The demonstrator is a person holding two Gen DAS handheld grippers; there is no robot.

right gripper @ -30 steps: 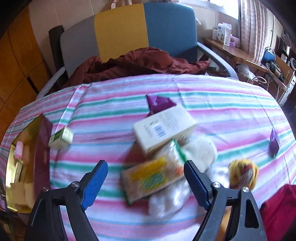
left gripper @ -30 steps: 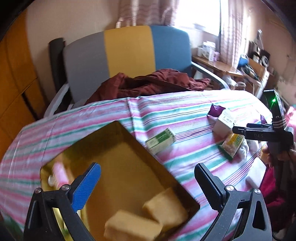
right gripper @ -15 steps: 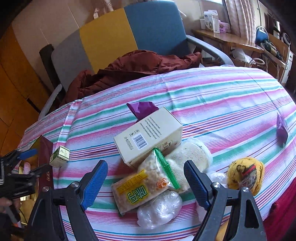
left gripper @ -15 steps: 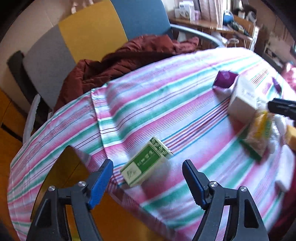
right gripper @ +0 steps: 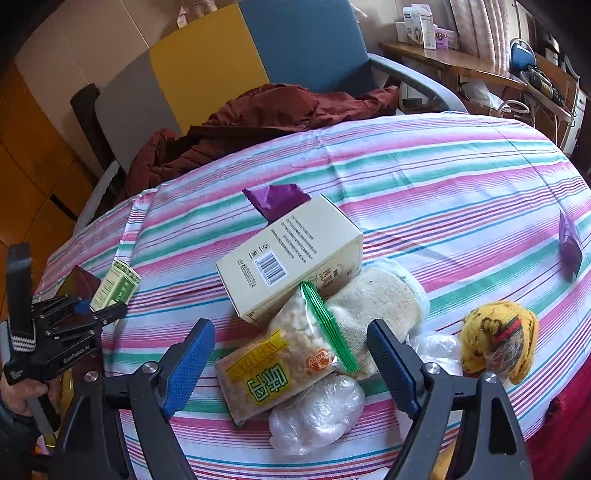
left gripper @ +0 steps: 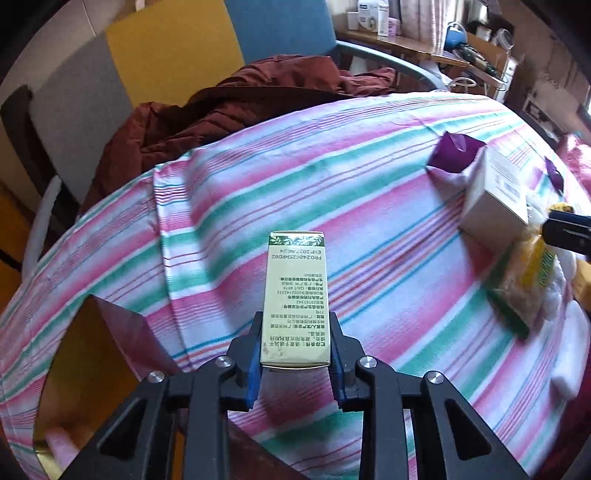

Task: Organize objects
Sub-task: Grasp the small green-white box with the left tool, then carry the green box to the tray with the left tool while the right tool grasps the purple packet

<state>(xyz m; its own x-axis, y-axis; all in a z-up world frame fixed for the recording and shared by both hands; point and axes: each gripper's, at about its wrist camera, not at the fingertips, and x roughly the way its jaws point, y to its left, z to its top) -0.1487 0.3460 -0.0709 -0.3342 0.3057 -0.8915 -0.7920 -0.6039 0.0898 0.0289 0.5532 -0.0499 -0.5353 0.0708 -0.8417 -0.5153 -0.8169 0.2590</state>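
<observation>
The left gripper [left gripper: 295, 347] is closing its jaws onto the near end of the small green-and-cream carton [left gripper: 295, 295], long axis pointing away; the right gripper [right gripper: 291, 354] hovers agape.

place: a home, lived-in room | signs: striped cloth [right gripper: 424, 173] on table, armchair [right gripper: 207, 66] with red jacket [right gripper: 266, 114], curtains [right gripper: 484, 29], messy shelf [right gripper: 461, 66]

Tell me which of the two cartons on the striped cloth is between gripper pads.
The small green-and-cream carton, between the closing left gripper's pads. The larger cream barcode carton lies free, beyond the open right gripper.
</observation>
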